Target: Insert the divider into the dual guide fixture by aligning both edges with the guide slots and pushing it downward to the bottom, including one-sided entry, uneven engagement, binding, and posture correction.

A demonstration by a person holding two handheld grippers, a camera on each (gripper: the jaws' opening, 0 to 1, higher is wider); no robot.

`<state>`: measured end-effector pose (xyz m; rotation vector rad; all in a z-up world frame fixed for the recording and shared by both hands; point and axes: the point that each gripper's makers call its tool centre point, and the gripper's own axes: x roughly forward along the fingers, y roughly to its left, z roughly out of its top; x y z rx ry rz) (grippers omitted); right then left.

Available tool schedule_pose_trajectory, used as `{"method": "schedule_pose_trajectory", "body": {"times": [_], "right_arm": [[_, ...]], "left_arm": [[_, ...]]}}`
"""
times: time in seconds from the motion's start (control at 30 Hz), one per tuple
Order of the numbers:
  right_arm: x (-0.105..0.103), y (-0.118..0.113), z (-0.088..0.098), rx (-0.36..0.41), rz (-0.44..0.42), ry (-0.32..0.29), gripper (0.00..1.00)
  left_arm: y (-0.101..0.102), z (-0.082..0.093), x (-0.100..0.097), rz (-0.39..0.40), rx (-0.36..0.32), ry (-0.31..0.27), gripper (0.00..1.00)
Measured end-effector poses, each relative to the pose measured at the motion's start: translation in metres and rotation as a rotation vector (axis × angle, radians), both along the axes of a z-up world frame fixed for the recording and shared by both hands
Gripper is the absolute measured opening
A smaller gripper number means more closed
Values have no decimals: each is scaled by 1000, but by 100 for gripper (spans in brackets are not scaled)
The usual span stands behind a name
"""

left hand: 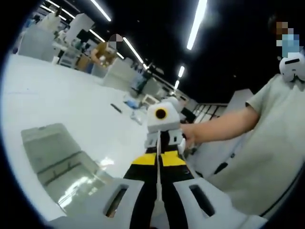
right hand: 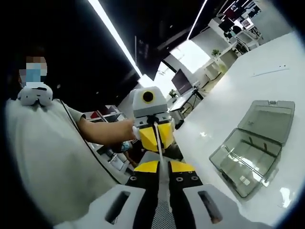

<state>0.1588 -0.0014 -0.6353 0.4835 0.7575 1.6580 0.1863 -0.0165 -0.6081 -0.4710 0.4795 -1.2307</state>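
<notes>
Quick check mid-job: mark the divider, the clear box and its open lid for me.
divider (right hand: 160, 164), right gripper view, on its thin edge between the two grippers.
clear box (right hand: 245, 164), right gripper view, on its compartmented floor.
open lid (right hand: 267, 119), right gripper view, on the middle of the panel.

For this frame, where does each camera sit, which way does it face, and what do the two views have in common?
Left gripper view: rides the left gripper, facing the right gripper head-on; the person's forearm and shirt show; the clear hinged box lies open on the white table.
Right gripper view: rides the right gripper, facing the left gripper; the person's arm and torso show.
Shared: a thin divider held edge-on between both grippers, the box, the table.
</notes>
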Motion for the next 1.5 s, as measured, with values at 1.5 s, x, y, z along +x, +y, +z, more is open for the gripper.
{"method": "schedule_pose_trajectory", "body": {"times": [1.5], "right_arm": [[23, -9, -27, -276, -119, -126, 0]], "left_arm": [[35, -40, 12, 159, 278, -40, 17]]}}
